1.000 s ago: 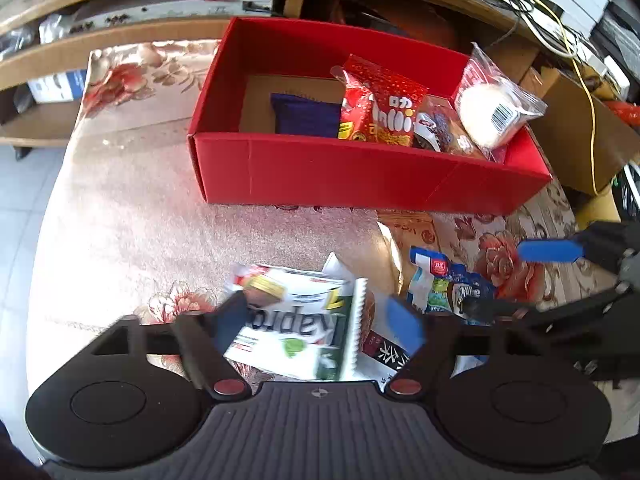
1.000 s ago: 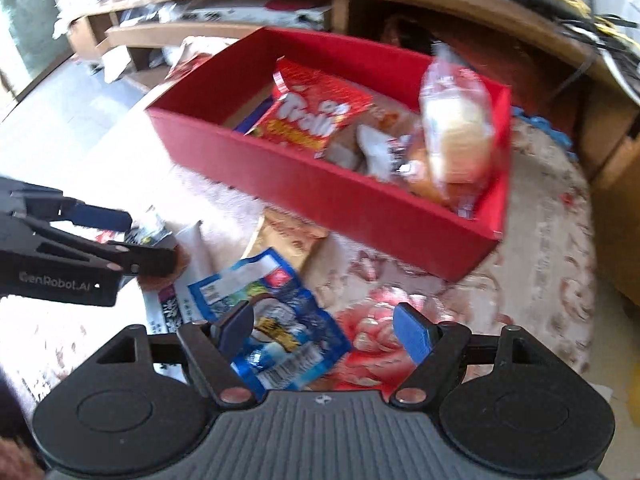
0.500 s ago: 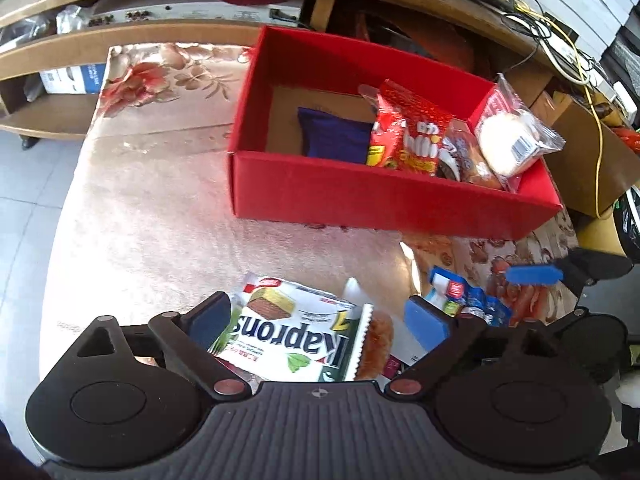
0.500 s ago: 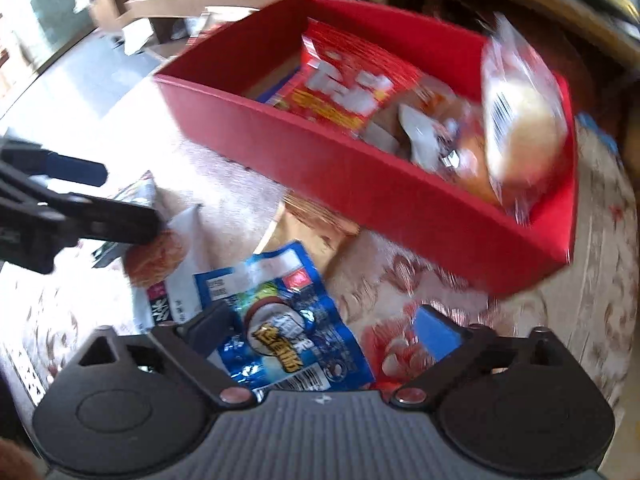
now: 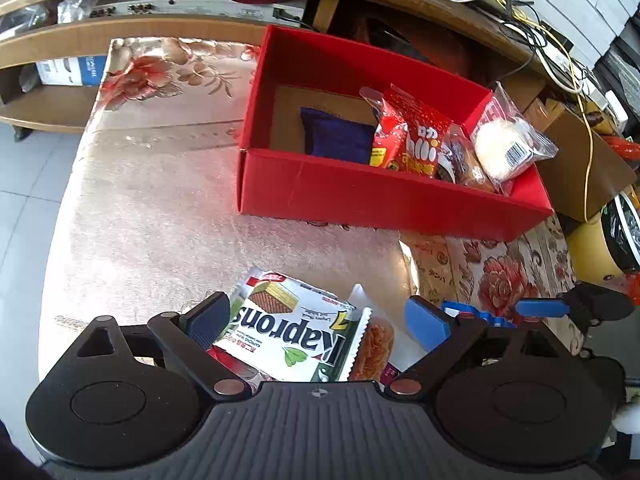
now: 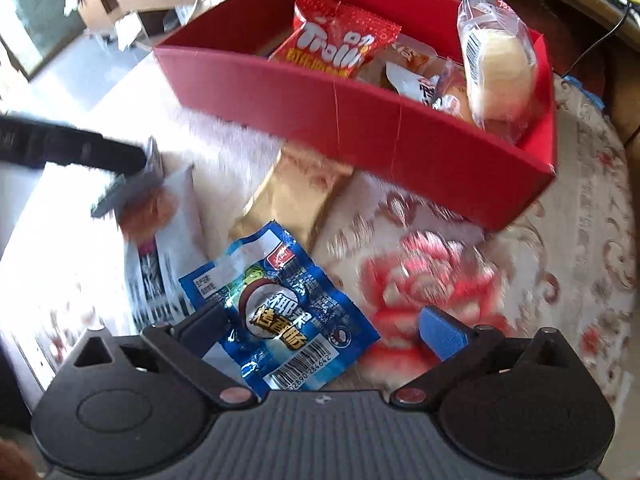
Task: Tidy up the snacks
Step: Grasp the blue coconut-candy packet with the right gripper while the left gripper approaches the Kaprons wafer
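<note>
Jaws of both grippers wider than a second ago: left gripper point(image 5: 316, 320) apart over wafer pack point(image 5: 288, 328), right gripper point(image 6: 324, 328) apart over blue packet point(image 6: 280, 312); grabs next.

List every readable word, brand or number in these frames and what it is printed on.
"Kaprons": white wafer pack, upside down; its small print is unreadable.
"Trolli": red candy bag in the red box.
"...890 284642": barcode on blue coconut snack bag; first digits cut off.
Other labels are too blurred.
</note>
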